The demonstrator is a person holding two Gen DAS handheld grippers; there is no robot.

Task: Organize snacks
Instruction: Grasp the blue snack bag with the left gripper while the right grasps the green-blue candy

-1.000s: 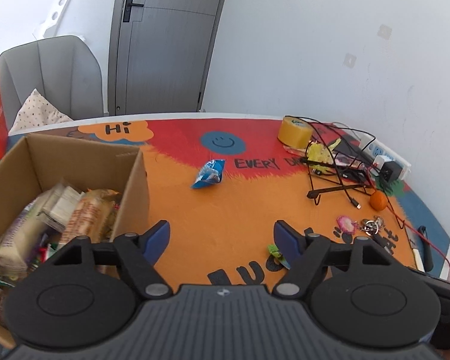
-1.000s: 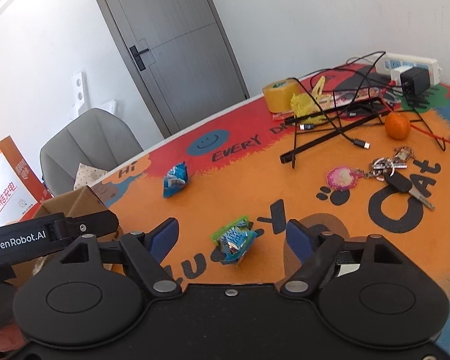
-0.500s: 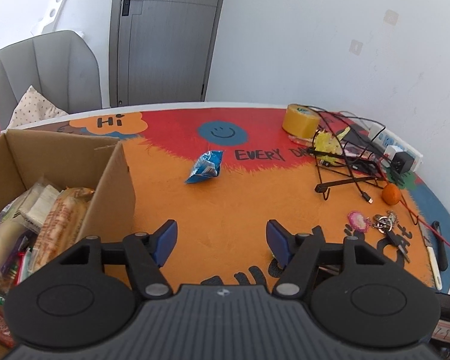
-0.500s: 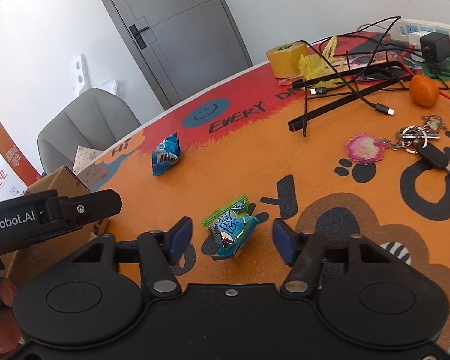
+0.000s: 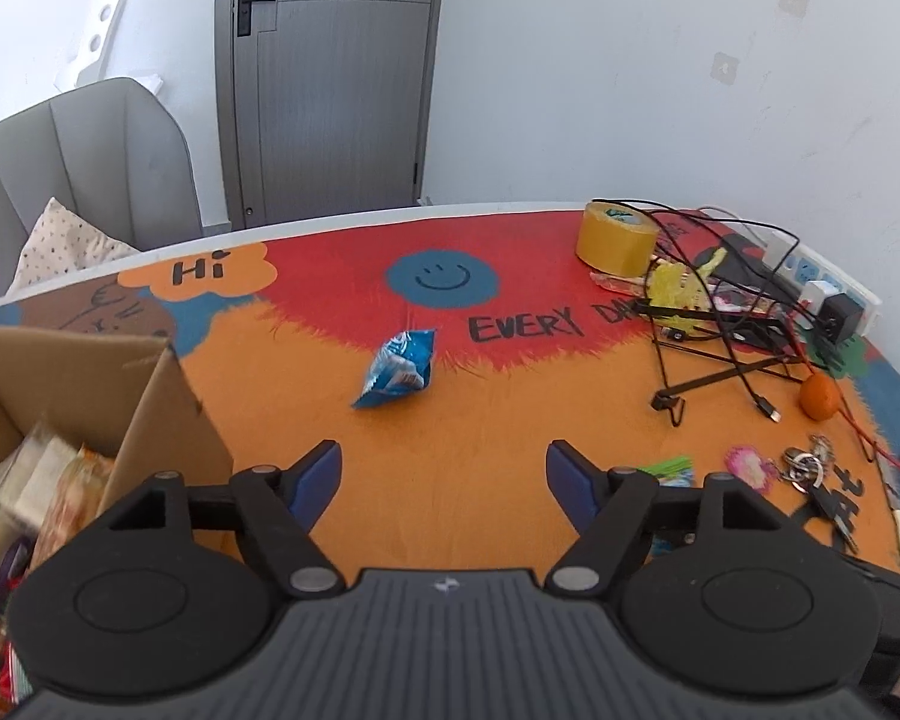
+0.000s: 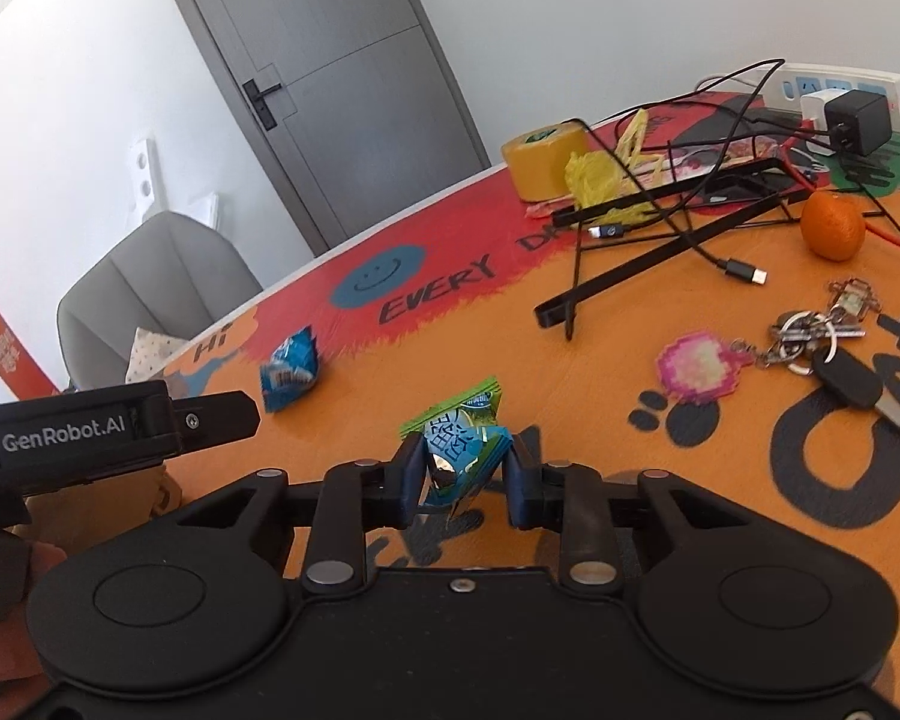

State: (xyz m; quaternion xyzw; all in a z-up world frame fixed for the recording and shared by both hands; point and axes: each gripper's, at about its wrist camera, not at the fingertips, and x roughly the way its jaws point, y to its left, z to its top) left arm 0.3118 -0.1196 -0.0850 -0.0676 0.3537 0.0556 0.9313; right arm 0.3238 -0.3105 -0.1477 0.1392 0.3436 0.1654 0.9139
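left view, progress: cardboard box [image 5: 150, 396] at 9 o'clock already holds several snacks; blue snack packet [image 5: 397, 367] lies loose on the counter [image 5: 462, 480], toward 12 o'clock.
left hand-held gripper [image 5: 444, 477]: jaws wide, nothing between them, touching nothing.
right view, progress: green-blue candy packet [image 6: 459, 450] not yet boxed; blue one at 10 o'clock.
right hand-held gripper [image 6: 463, 477]: jaws have just been closing, now narrow, pads pinching the candy packet.

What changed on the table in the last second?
The right gripper has just been closing, and its fingers now pinch the green packet. The left gripper moved closer to the blue packet and is open and empty. The blue packet, box, keys and orange stayed put.
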